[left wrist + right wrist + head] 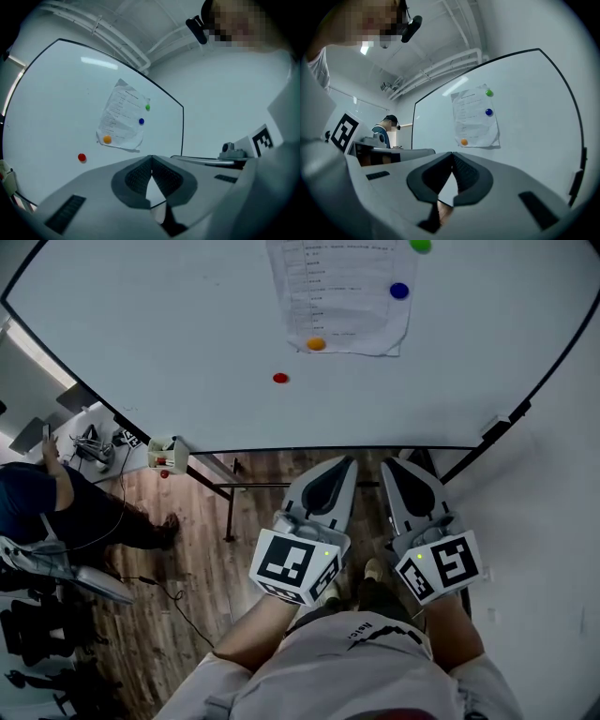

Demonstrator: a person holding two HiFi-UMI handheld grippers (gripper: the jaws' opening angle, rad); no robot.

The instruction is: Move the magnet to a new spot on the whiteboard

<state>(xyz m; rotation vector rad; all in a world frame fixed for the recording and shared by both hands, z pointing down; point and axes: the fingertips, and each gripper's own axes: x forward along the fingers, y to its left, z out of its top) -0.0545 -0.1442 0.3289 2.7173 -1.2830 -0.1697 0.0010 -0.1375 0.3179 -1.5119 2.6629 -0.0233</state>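
Note:
The whiteboard (187,343) fills the upper head view. A lone red magnet (280,378) sticks to its bare surface, left of and below a paper sheet (342,296). An orange magnet (316,344), a blue magnet (399,291) and a green magnet (421,245) pin that sheet. My left gripper (349,460) and right gripper (386,463) hang side by side below the board's lower edge, well short of the magnets. Both are shut with nothing between the jaws. The left gripper view shows its gripper (152,157) with the red magnet (82,158) far off; the right gripper (452,153) faces the sheet (474,119).
A small holder (167,454) with markers hangs at the board's lower left corner. Stand legs (230,507) rest on the wooden floor. A seated person (56,502) is at the left among cables. A white wall (553,521) is at the right.

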